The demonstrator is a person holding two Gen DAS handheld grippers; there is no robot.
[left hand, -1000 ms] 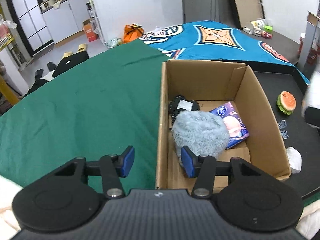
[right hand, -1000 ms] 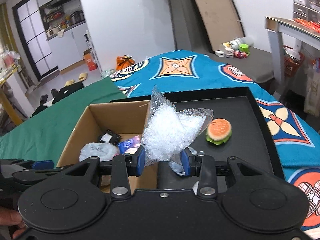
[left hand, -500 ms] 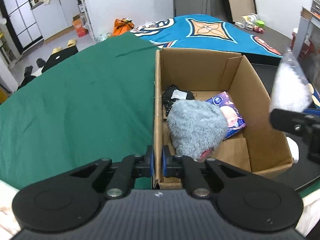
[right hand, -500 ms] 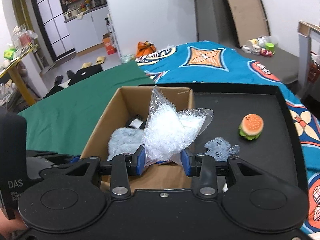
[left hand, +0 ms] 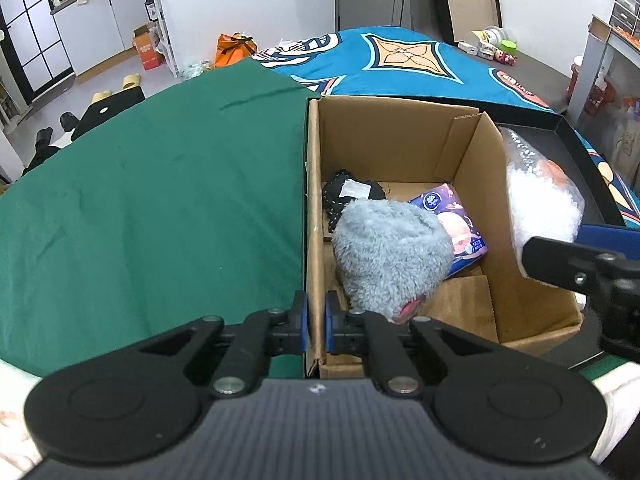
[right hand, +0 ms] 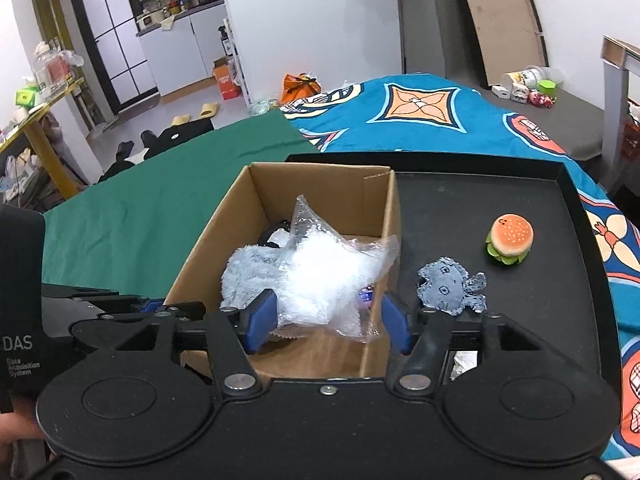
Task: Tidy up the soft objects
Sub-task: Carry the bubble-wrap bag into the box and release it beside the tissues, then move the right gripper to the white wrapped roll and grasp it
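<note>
My left gripper clamped on the cardboard box wall, my right gripper jaws just opening, clear bag of white stuffing loose between them over the box, grey plush inside

Clear bag of white fluff over cardboard box, grey plush inside

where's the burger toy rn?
Right wrist view: the burger toy sits on the black tray, right of the cardboard box, just beyond the grey fish plush.
</note>
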